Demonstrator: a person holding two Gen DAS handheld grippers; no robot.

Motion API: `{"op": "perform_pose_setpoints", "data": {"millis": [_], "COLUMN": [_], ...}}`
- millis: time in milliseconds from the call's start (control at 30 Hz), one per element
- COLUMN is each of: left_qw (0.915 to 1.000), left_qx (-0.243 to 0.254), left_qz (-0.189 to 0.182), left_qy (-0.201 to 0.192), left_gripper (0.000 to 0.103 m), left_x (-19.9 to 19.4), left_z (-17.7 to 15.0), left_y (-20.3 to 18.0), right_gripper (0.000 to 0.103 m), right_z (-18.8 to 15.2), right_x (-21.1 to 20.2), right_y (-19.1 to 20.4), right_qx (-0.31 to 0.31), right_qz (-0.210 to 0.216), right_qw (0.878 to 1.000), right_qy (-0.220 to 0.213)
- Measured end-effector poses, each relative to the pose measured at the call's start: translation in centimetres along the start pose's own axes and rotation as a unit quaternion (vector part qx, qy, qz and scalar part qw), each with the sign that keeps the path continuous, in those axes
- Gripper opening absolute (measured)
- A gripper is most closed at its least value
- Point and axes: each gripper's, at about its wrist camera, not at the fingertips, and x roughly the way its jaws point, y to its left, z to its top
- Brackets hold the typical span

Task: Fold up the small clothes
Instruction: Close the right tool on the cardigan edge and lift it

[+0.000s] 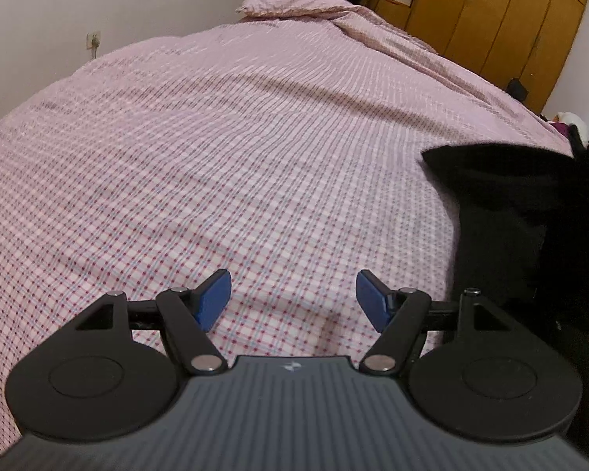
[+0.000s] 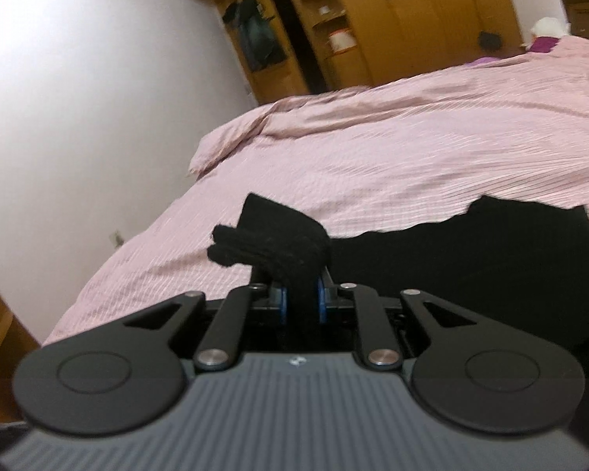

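Observation:
A black garment (image 2: 471, 259) lies on the pink checked bed cover (image 2: 373, 149). In the right wrist view my right gripper (image 2: 302, 294) is shut on a bunched edge of that garment, and the pinched cloth (image 2: 271, 247) sticks up between the blue pads, lifted off the bed. The same black garment (image 1: 510, 212) shows at the right edge of the left wrist view. My left gripper (image 1: 293, 298) hovers over the bare bed cover (image 1: 235, 157) to its left, jaws open, nothing between the blue pads.
A pillow (image 1: 290, 2) in the same pink check lies at the head of the bed. Wooden wardrobes (image 1: 491, 11) stand beyond it. A white wall (image 1: 78, 8) with a socket runs along the bed's left side.

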Motion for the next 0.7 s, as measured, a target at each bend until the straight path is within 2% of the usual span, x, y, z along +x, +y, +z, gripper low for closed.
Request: {"op": "perform_pose_setpoints", "data": {"millis": [200, 333, 433, 533, 700], "left_qw": [0.9997, 0.999, 0.9976, 0.9959, 0.9906], "left_qx": [0.023, 0.04, 0.061, 0.076, 0.097], "left_qz": [-0.005, -0.019, -0.032, -0.049, -0.095], "left_qy": [-0.005, -0.005, -0.006, -0.004, -0.005], "left_gripper": [0.075, 0.075, 0.075, 0.075, 0.075], "left_x": [-0.2, -0.3, 0.0, 0.3, 0.3], "left_z": [0.5, 0.6, 0.7, 0.7, 0.1], "left_y": [-2.3, -4.4, -6.5, -8.6, -11.7], "right_gripper": [0.017, 0.017, 0.017, 0.017, 0.017], "right_z": [0.0, -0.9, -1.7, -2.1, -1.4], "right_x": [-2.7, -3.2, -3.0, -2.5, -1.9], "right_y": [-4.2, -7.3, -9.3, -9.7, -8.4], "right_qx": [0.034, 0.063, 0.085, 0.088, 0.084], "right_qz": [-0.026, -0.047, -0.043, -0.04, -0.009], "right_qw": [0.999, 0.997, 0.995, 0.995, 0.996], "right_qy": [-0.025, -0.027, -0.02, -0.019, -0.02]}}
